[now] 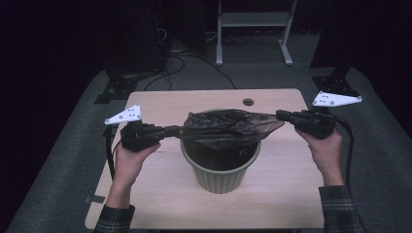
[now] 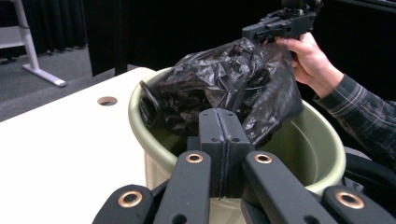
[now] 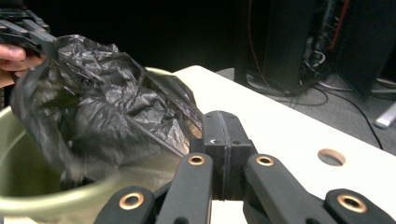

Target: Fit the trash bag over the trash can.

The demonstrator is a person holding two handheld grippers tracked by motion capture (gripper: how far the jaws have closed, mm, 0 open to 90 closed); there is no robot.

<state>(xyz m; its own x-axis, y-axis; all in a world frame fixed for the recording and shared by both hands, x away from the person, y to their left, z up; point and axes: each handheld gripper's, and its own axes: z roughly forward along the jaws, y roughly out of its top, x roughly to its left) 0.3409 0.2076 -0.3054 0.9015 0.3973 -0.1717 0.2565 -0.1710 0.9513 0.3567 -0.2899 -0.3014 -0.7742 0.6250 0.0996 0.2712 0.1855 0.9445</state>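
A black plastic bag is stretched across the mouth of a green bucket that stands mid-table. My left gripper is shut on the bag's left edge, and my right gripper is shut on its right edge. In the left gripper view the closed jaws pinch the bag above the bucket rim, with the other hand and gripper behind. In the right gripper view the jaws clamp the crinkled bag over the bucket. The bag sags partly inside the bucket.
The light wooden table has a round cable hole near its far edge. Cables and a white frame stand sit on the grey floor beyond. Dark equipment stands flank the table.
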